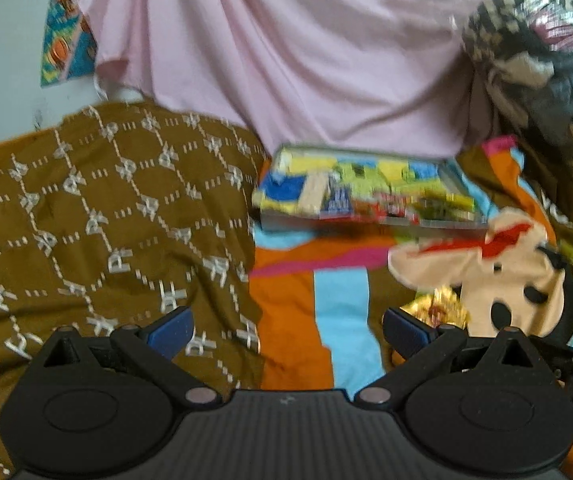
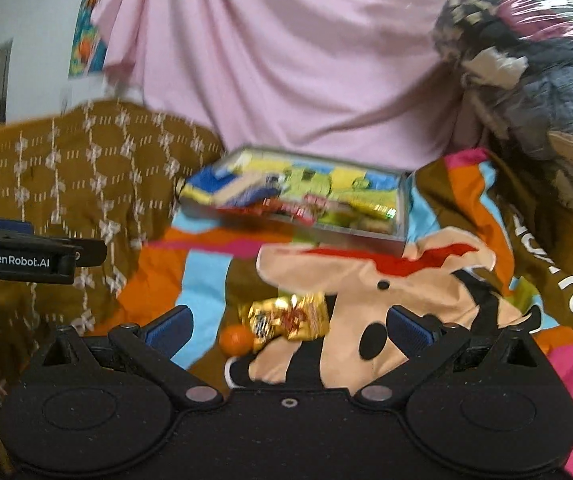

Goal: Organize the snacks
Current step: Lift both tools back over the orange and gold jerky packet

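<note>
A shallow grey tray (image 2: 400,236) full of several colourful snack packets lies on the patterned bedsheet, in front of the pink cloth; the left wrist view shows the same tray (image 1: 366,222). A gold snack packet (image 2: 288,316) and a small orange ball (image 2: 236,340) lie on the sheet between the fingers of my right gripper (image 2: 288,328), which is open and holds nothing. The gold packet (image 1: 440,312) sits just right of my left gripper (image 1: 288,328), also open and empty over the orange and blue stripes. The left gripper's side shows at the left edge of the right wrist view.
A brown cloth (image 1: 86,208) with white markings covers the left. Pink cloth (image 2: 286,60) hangs behind the tray. A plastic-wrapped bundle (image 2: 534,60) stands at the back right. The bedsheet (image 2: 426,280) carries a cartoon print.
</note>
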`<act>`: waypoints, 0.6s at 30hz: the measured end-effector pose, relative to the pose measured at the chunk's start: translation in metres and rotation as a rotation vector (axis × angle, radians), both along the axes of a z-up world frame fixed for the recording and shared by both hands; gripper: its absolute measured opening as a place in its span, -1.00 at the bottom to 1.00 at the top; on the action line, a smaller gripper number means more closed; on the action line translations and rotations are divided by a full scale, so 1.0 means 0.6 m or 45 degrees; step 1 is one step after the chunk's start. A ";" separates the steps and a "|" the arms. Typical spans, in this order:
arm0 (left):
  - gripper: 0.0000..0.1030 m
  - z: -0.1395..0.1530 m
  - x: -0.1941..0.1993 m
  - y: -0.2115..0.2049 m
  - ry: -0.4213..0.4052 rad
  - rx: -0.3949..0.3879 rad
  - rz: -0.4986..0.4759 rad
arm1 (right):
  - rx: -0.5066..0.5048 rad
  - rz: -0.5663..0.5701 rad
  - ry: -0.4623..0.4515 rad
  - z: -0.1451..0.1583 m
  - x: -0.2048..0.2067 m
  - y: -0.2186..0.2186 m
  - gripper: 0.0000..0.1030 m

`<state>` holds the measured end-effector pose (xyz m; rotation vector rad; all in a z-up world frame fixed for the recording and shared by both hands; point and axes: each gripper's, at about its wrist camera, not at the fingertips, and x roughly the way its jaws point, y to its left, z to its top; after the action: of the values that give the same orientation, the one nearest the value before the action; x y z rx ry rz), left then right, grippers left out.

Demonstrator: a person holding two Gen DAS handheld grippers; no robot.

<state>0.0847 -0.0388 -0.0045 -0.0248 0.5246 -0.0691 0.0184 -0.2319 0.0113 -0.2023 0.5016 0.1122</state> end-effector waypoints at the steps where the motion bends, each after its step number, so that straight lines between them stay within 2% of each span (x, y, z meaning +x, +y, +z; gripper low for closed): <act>1: 0.99 -0.005 0.003 0.000 0.026 0.008 -0.003 | -0.019 0.005 0.019 -0.005 0.004 0.004 0.99; 4: 0.99 -0.018 0.010 0.000 0.068 0.032 0.011 | -0.066 0.015 0.080 -0.019 0.016 0.013 0.99; 8: 0.99 -0.028 0.018 0.002 0.112 -0.001 0.022 | -0.105 0.008 0.153 -0.035 0.029 0.019 0.99; 18: 0.99 -0.040 0.021 -0.001 0.162 -0.003 0.024 | -0.087 -0.034 0.194 -0.041 0.038 0.010 0.99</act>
<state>0.0971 -0.0396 -0.0284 -0.0364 0.6513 -0.0498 0.0413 -0.2256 -0.0133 -0.2546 0.6602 0.0850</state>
